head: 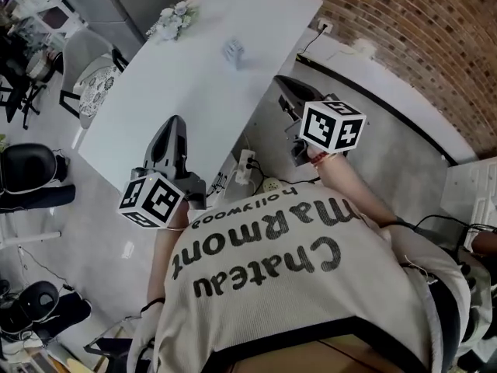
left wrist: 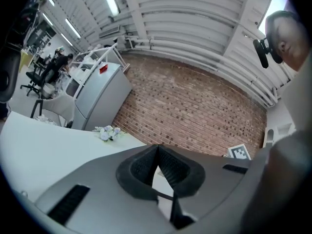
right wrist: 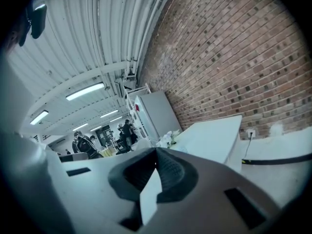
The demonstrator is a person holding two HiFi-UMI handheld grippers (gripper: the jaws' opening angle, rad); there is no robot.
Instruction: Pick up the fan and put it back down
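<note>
Left gripper (head: 175, 123) and right gripper (head: 281, 81): both of the 2 have jaws pressed together with nothing between them, and both point roughly level along the white table (head: 140, 115). My reading is an approach pose, with no grasp begun.

The fan (head: 233, 51), 1 small pale blurred thing, sits on the tabletop well ahead, between both grippers. Flowers (head: 171, 18) stand at the far end. A brick wall (head: 404, 22) runs beyond the right gripper.

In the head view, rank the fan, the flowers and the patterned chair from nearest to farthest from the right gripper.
1. Fan, on the table, just ahead of the right gripper.
2. Flowers, at the table's far end.
3. Patterned chair, beyond the table's left side.
</note>
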